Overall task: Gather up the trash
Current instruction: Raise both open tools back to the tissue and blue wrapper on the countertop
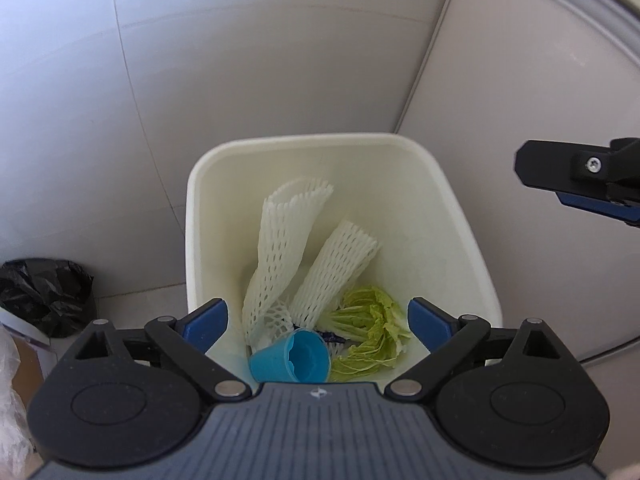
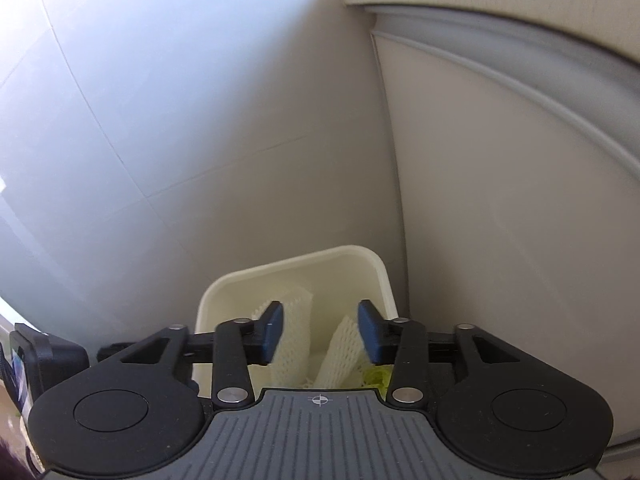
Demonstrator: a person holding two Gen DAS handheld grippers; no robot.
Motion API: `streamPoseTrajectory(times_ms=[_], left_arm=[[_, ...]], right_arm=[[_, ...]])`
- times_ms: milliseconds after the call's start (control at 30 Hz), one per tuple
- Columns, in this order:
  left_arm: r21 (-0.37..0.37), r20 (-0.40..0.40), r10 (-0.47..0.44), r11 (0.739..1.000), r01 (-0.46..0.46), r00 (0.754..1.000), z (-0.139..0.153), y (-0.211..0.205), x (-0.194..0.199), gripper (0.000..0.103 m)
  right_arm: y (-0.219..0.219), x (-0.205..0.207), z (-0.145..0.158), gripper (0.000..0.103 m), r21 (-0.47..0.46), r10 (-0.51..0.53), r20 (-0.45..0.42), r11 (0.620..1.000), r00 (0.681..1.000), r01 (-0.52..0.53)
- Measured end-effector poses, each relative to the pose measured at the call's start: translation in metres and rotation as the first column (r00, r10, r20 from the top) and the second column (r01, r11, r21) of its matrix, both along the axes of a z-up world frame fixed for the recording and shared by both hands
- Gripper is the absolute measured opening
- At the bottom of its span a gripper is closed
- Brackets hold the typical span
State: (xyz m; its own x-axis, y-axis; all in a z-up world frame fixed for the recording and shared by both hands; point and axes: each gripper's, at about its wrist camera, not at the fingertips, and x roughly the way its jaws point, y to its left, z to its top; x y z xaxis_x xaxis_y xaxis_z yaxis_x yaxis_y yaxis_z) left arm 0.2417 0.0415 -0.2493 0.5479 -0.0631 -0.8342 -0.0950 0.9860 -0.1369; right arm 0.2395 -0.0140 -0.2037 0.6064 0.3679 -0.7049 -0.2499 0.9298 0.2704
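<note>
holding foam nets (image 1: 280,248), cabbage (image 1: 368,328), cup (image 1: 290,362), bin (image 1: 452,216)

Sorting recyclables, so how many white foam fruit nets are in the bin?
2: one foam net leaning at the white bin's left side, another foam net slanting beside it, above the cabbage leaves. More could be buried underneath.

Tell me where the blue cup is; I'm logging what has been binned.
In the left wrist view the blue cup lies on its side at the bottom of the white bin, near-left, beside the cabbage leaves and below the foam nets.
</note>
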Motion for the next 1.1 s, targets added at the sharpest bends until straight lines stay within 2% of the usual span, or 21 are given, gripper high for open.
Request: streamPoseTrajectory(times_ms=[300, 367, 667, 867, 1100], left_arm=[[0.000, 0.046, -0.008, 1.000, 0.008, 0.999, 0.032, 0.003, -0.020, 0.101], [0.000, 0.050, -0.010, 1.000, 0.010, 0.999, 0.038, 0.002, -0.024, 0.101], [0.000, 0.080, -0.032, 0.999, 0.032, 0.996, 0.071, 0.000, -0.036, 0.102], [0.005, 0.141, -0.055, 0.998, 0.055, 0.988, 0.101, -0.003, -0.044, 0.102], [0.014, 0.206, -0.094, 0.996, 0.093, 0.974, 0.134, -0.011, -0.045, 0.102]], right_arm=[[0.000, -0.021, 0.033, 0.062, 0.019, 0.031, 0.046, 0.999, 0.998, -0.032], [0.000, -0.027, 0.041, 0.069, 0.022, 0.036, 0.055, 0.999, 0.998, -0.037], [0.002, -0.053, 0.089, 0.087, 0.019, 0.064, 0.119, 0.998, 0.991, -0.067], [-0.005, -0.064, 0.129, 0.094, 0.001, 0.063, 0.176, 0.998, 0.982, -0.064], [-0.028, -0.066, 0.171, 0.096, -0.019, 0.029, 0.215, 1.000, 0.976, -0.025]])
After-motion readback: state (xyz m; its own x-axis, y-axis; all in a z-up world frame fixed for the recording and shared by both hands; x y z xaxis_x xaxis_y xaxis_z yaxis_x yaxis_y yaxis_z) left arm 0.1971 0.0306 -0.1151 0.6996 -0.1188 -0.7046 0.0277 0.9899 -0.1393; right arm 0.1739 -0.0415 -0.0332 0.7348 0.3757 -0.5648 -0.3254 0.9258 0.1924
